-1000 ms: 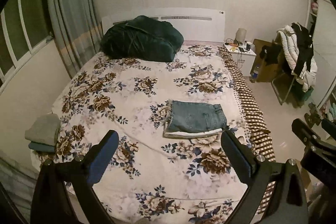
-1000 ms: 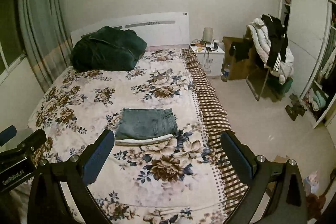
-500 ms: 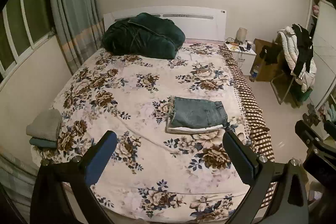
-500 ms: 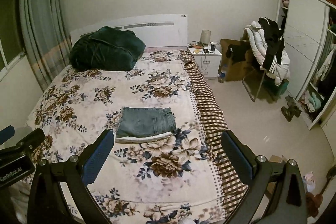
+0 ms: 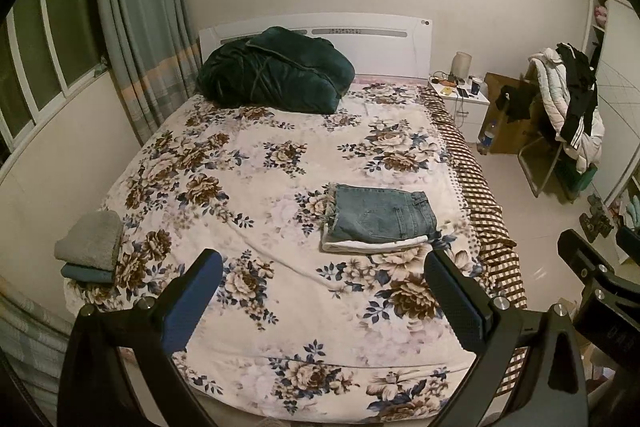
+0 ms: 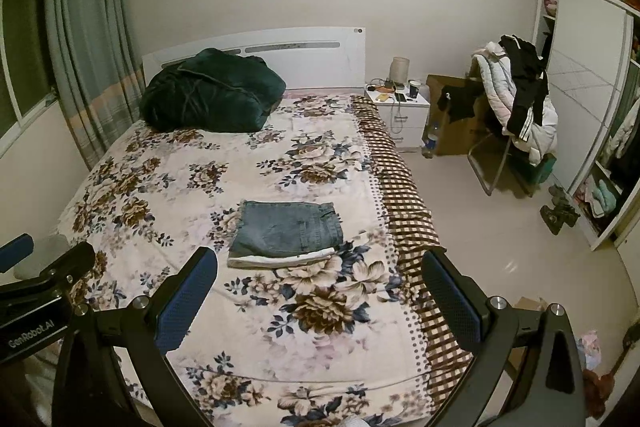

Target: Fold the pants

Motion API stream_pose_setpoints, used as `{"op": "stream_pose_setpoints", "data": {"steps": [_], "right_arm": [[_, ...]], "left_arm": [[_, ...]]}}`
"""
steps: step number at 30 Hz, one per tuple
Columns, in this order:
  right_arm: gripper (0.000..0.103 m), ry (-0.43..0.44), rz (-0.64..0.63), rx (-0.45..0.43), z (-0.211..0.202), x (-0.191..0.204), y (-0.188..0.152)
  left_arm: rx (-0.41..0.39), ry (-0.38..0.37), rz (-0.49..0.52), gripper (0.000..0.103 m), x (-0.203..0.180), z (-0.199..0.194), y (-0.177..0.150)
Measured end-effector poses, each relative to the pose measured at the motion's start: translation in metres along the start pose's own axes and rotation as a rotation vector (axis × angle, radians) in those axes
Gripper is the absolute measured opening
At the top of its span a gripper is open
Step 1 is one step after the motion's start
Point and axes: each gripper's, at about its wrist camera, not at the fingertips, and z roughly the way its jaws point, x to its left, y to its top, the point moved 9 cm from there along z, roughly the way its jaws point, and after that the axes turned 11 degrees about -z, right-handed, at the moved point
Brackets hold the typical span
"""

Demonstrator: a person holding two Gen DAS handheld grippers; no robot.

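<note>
Folded blue denim pants (image 5: pixel 382 217) lie in a neat rectangle on top of a folded white garment on the floral bedspread (image 5: pixel 260 195), toward the bed's right side. They also show in the right wrist view (image 6: pixel 288 231). My left gripper (image 5: pixel 322 291) is open and empty, held back above the foot of the bed. My right gripper (image 6: pixel 320 291) is open and empty too, well short of the pants. The right gripper's body shows at the right edge of the left wrist view (image 5: pixel 592 267).
A dark green duvet bundle (image 5: pixel 276 71) lies by the headboard. Folded grey and teal clothes (image 5: pixel 90 247) sit on the bed's left corner. A nightstand (image 6: pixel 398 107), a cardboard box and a chair piled with jackets (image 6: pixel 516 99) stand right of the bed, before a wardrobe (image 6: pixel 592 107).
Both grippers have drawn back and up from the bed, so more of the bed's foot shows. The pants lie still. Both stay open.
</note>
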Motion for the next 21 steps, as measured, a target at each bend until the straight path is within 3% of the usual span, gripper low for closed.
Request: {"op": "stream_pose_setpoints", "data": {"steps": [21], "right_arm": [[0.103,0.004,0.005,0.000,0.003,-0.001,0.002]], "left_arm": [[-0.011,-0.004,0.015,0.103,0.000,-0.009,0.007]]}}
